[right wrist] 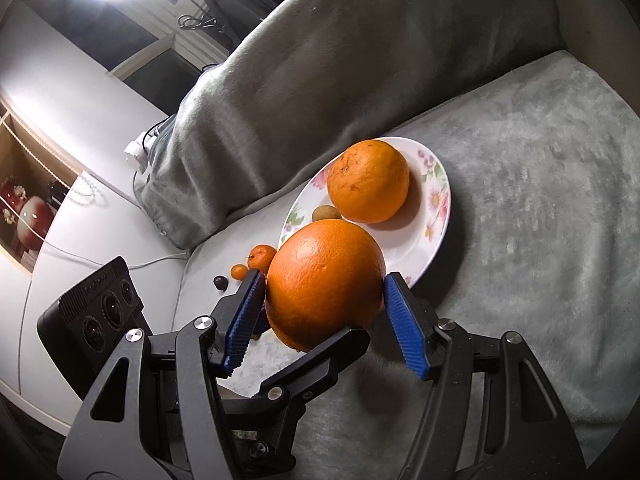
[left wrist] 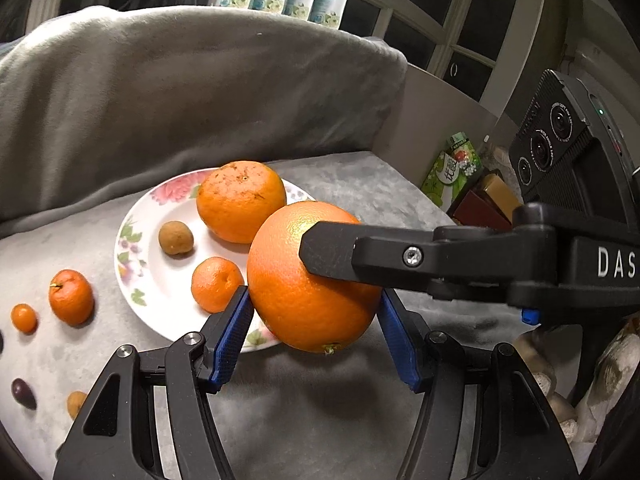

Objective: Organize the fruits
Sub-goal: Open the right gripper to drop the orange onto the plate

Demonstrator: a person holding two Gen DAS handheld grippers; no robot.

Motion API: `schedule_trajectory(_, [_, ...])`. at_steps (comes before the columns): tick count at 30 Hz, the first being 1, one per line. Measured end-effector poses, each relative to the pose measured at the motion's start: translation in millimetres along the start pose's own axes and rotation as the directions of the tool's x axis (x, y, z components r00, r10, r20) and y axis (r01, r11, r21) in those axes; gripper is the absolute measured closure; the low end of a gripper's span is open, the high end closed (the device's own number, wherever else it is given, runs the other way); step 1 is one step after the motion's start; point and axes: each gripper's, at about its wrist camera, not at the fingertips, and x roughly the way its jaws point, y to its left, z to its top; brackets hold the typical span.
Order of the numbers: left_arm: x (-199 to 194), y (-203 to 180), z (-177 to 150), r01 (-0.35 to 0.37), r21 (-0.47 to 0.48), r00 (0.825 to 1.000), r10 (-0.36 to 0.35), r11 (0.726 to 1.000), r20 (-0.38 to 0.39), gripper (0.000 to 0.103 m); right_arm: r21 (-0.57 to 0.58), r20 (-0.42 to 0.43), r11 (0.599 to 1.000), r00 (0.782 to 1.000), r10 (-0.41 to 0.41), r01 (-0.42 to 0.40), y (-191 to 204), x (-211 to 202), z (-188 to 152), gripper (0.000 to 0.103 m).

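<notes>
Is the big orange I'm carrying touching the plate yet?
Apart. In the left wrist view the big orange hangs above the plate rim, gripped by both grippers.

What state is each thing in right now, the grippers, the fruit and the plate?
Left hand-held gripper: shut on big orange.
Right hand-held gripper: shut on big orange.
Big orange: held off the blanket by both, at the plate's near edge.
Flowered plate: holds three fruits.
Rough orange: on plate.
Small tangerine: on plate.
Brown fruit: on plate.
Stemmed tangerine: on blanket, beside plate.
</notes>
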Motion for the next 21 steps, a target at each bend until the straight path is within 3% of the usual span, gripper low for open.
schedule_trajectory(16, [10.7, 4.6, -0.3, 0.006, -0.024, 1.000, -0.006, 1.000, -0.024, 0.040, -0.017, 0.125, 1.000, 0.992, -0.006, 0.008, 4.7, -31.3, 10.0, 0.038])
schedule_trajectory(21, [1.8, 1.4, 4.8, 0.002, 0.008, 1.000, -0.002, 1.000, 0.027, 0.036, -0.020, 0.127, 1.000, 0.992, -0.014, 0.016, 4.8, -33.5, 6.3, 0.038])
